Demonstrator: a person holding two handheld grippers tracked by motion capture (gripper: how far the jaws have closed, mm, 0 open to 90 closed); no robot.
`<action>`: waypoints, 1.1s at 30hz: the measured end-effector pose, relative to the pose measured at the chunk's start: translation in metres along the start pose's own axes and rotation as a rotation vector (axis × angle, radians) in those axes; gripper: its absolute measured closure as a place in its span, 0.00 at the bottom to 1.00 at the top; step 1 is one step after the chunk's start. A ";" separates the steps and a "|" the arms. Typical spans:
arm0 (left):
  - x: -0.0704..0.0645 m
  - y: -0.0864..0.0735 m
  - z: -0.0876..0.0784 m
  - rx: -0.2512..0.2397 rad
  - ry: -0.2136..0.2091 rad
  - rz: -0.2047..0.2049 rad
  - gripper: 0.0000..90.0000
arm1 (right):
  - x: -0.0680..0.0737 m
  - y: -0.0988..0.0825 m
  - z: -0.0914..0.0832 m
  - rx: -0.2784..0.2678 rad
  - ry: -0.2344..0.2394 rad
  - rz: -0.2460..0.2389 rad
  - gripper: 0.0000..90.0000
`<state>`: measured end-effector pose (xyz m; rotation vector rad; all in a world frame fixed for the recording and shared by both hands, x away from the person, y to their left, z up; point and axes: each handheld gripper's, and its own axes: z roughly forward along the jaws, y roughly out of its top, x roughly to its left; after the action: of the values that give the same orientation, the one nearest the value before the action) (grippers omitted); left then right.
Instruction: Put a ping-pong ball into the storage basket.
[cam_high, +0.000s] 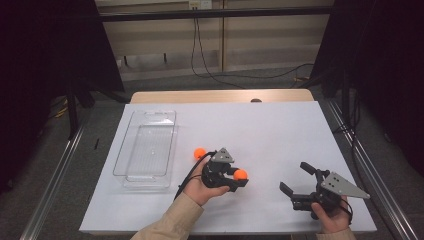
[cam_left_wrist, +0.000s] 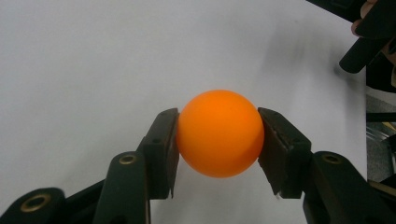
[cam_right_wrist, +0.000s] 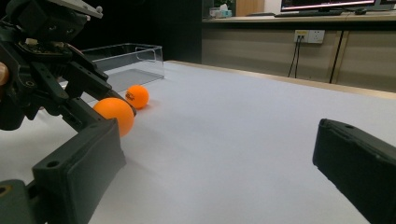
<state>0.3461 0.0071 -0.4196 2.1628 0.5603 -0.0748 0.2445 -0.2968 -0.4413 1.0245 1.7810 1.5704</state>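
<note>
Held ball: I see an orange ball (cam_left_wrist: 219, 133) pinched squarely between my left gripper's (cam_high: 234, 176) two jaws, one pad on each side at its widest part, so it cannot roll out.
Where it sits: at mid-table on the white table sheet (cam_high: 260, 135), low over the sheet or resting on it; I cannot tell which.
Grip: the jaws are closed as far as the ball lets them, nothing else between them.
Second ball: another orange ball (cam_high: 199, 153) lies loose on the sheet just beyond my left hand (cam_high: 200, 187), between it and the clear tray (cam_high: 146, 145).
Tray: empty, to the left of both balls; my guess is that's where they go.
Right gripper: my right gripper (cam_high: 298, 186) rests near the front right, jaws spread wide, holding nothing, well apart from the held ball and kept out of the way.
</note>
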 end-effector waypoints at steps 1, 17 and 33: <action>0.000 0.000 0.000 -0.001 -0.001 -0.003 0.57 | 0.000 0.000 0.000 0.000 0.000 0.003 0.01; 0.004 0.003 -0.011 -0.019 0.006 -0.020 0.57 | 0.002 0.000 0.001 0.005 0.001 -0.005 0.01; 0.008 0.007 -0.013 -0.022 0.009 -0.036 0.57 | 0.000 -0.001 -0.006 0.006 -0.014 -0.002 0.01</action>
<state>0.3548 0.0166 -0.4083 2.1330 0.6023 -0.0785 0.2392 -0.3005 -0.4414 1.0341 1.7773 1.5543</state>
